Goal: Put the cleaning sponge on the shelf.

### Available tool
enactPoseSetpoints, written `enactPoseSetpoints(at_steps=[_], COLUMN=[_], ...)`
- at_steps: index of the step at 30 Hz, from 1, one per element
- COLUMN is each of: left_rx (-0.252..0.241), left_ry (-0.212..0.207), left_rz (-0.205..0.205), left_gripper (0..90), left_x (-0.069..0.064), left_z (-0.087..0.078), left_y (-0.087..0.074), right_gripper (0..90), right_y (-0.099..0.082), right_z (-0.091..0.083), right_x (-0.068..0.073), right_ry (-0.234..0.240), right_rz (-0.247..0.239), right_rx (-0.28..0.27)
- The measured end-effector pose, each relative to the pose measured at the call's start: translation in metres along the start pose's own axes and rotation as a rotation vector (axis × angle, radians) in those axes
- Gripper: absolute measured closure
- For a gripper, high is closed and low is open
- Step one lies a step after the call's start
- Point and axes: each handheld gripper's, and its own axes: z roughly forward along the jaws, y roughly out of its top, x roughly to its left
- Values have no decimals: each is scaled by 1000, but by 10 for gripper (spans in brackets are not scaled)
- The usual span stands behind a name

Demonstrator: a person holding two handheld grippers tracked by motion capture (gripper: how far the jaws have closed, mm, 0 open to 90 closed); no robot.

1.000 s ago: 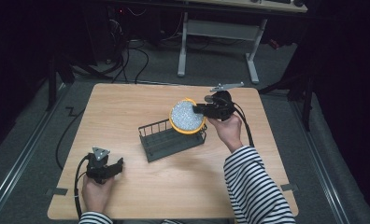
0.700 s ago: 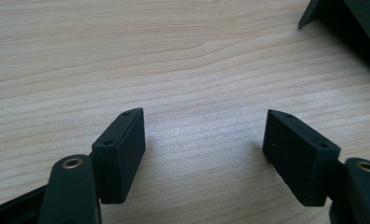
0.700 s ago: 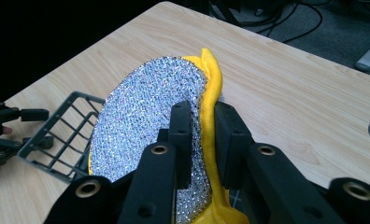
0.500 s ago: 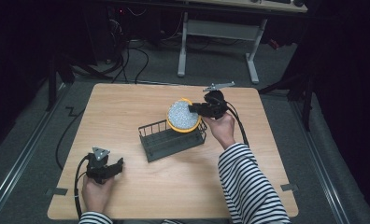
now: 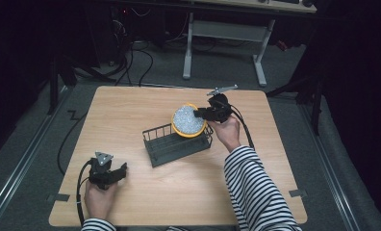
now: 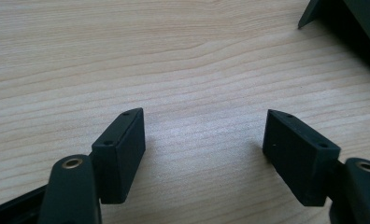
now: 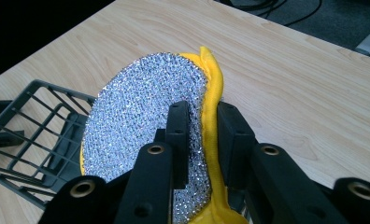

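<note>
Our right gripper [image 7: 202, 135], jaws just easing, pinches the soft, light sponge [image 7: 145, 116] by its yellow rim at centre frame, over the rack [image 5: 176, 144].

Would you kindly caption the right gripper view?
Right hand-held gripper pinching a silver-and-yellow scrubbing pad above a dark wire basket.

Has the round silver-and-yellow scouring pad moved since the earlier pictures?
Yes. The round silver-and-yellow scouring pad, gripped by the right gripper, has come down toward the dark wire rack, over its right end.
</note>
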Motion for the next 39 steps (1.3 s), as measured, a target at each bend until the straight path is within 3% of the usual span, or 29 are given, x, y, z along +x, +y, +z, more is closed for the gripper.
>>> enactPoseSetpoints(at_steps=[39], left_rx=[0], left_ry=[0], left_rz=[0], left_gripper=[304], left_x=[0], left_z=[0], left_y=[0], right_gripper=[740], right_y=[-23], right_z=[9], right_x=[6], right_ry=[26], right_rz=[-41], right_rx=[68])
